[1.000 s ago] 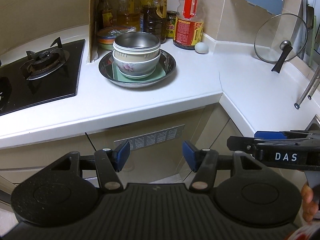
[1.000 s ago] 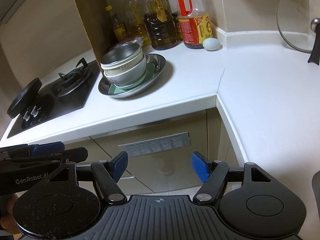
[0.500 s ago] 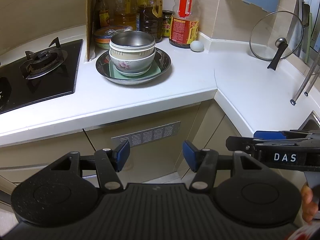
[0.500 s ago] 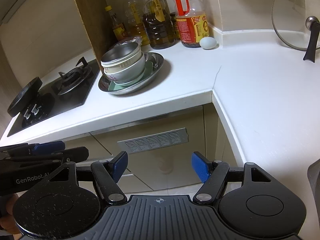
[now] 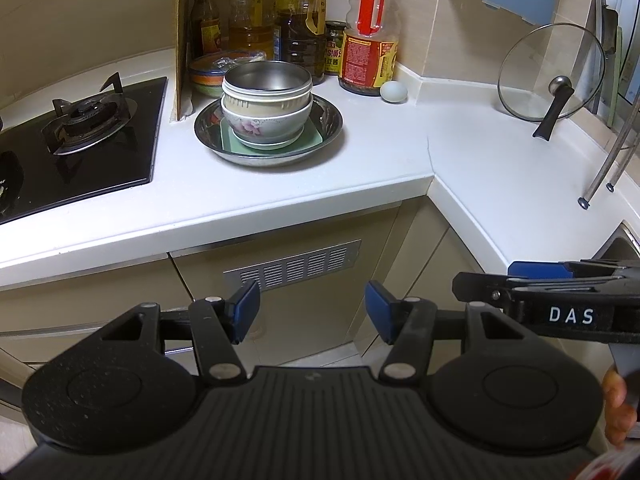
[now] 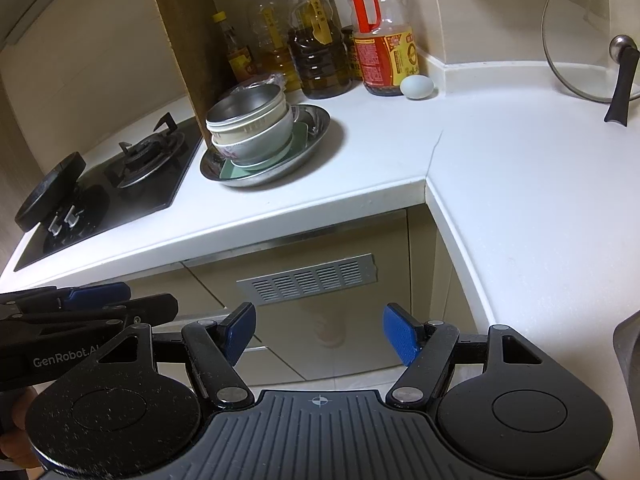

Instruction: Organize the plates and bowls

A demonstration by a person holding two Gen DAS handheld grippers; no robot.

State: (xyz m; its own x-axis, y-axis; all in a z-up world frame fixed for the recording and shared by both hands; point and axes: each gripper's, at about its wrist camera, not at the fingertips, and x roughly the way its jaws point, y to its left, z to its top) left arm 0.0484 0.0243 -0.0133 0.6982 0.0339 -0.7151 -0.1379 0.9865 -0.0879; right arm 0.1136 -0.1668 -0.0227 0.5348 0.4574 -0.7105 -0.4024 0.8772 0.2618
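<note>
Steel bowl (image 5: 267,78) atop floral bowl (image 5: 266,126), green plate (image 5: 272,145), steel pan (image 5: 269,130), upper centre; both claws (image 5: 312,312) (image 6: 319,334) wide, empty.

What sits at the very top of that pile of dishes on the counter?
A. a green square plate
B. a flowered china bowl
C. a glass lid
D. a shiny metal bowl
D: the metal bowl tops the stack, nested above the flowered bowl and the green plate, all inside the wide steel dish; the glass lid leans against the wall apart.
</note>
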